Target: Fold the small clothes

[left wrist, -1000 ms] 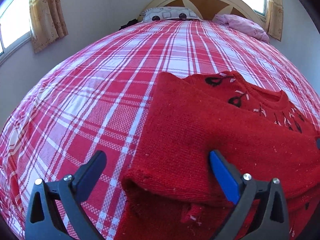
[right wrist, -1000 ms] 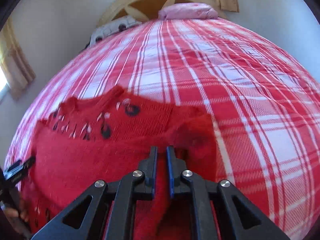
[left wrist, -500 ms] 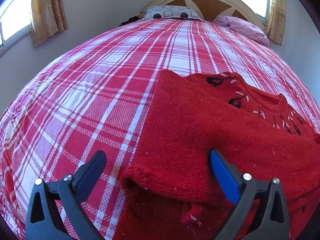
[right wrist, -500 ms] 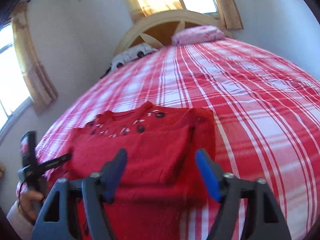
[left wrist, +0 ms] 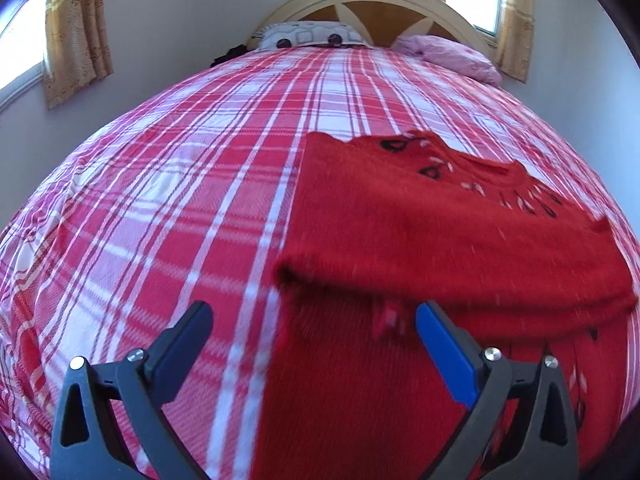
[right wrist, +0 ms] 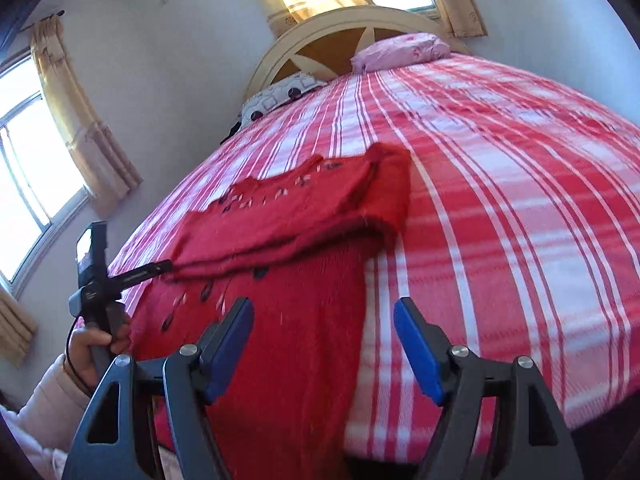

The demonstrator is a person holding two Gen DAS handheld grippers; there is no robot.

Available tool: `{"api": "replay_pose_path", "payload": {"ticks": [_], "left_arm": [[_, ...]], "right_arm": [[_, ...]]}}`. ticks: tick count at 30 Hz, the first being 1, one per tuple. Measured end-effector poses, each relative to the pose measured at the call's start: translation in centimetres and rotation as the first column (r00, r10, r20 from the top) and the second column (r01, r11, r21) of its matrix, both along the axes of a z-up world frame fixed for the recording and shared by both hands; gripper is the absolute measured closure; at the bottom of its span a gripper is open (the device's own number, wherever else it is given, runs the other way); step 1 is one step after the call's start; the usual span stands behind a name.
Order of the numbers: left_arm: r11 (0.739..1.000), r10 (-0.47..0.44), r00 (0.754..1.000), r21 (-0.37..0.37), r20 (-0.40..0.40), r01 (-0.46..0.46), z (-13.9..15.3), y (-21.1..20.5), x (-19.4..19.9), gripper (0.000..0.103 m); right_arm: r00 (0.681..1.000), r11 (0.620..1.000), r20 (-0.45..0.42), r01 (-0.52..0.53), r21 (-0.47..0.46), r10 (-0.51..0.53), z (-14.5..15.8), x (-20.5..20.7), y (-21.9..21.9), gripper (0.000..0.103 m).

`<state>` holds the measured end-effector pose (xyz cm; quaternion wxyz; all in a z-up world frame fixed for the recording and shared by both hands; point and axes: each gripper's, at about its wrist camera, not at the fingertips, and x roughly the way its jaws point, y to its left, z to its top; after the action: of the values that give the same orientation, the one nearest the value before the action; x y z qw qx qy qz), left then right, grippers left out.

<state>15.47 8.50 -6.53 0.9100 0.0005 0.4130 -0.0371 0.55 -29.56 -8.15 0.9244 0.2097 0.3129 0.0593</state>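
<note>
A small red knit sweater [left wrist: 420, 232] with dark and white marks near the neck lies on the bed, its sleeves folded across the chest. It also shows in the right wrist view [right wrist: 296, 232]. My left gripper [left wrist: 312, 332] is open and empty, just short of the sweater's left side near the folded sleeve. My right gripper [right wrist: 324, 320] is open and empty, above the sweater's lower body near the bed's front edge. The left gripper [right wrist: 160, 270] shows in the right wrist view at the sweater's far side.
The bed [left wrist: 180, 200] has a red and white plaid cover. A patterned pillow [left wrist: 312, 36] and a pink pillow [left wrist: 452, 56] lie at the headboard. Curtained windows [right wrist: 24, 184] and walls ring the bed. The bed's front edge [right wrist: 480, 448] is close below my right gripper.
My right gripper opened, let go of the sweater's folded sleeve and pulled back toward the bed's front edge. My left gripper stayed open and drew back a little.
</note>
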Motion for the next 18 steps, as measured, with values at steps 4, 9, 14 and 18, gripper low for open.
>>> {"api": "replay_pose_path", "payload": {"ticks": [4, 9, 14, 18], "left_arm": [[0.998, -0.025, 1.000, 0.050, 0.018, 0.024, 0.7, 2.6, -3.3, 0.000], [0.997, -0.061, 0.998, 0.036, -0.017, 0.061, 0.6, 6.2, -7.2, 0.000], [0.991, -0.133, 0.987, -0.017, -0.085, 0.132, -1.9, 7.5, -11.1, 0.000], [0.987, -0.158, 0.971, -0.038, -0.181, 0.154, -5.4, 6.6, -11.7, 0.000]], "right_arm": [[0.998, 0.999, -0.053, -0.018, 0.029, 0.019, -1.5, -2.1, -0.4, 0.030], [0.993, 0.995, -0.100, -0.055, 0.082, 0.063, -2.6, -3.8, 0.0, 0.030], [0.986, 0.987, -0.141, -0.073, 0.144, 0.093, -3.7, -6.4, 0.2, 0.030], [0.973, 0.992, -0.209, -0.079, 0.101, 0.099, -5.0, -7.8, 1.5, 0.030]]}}
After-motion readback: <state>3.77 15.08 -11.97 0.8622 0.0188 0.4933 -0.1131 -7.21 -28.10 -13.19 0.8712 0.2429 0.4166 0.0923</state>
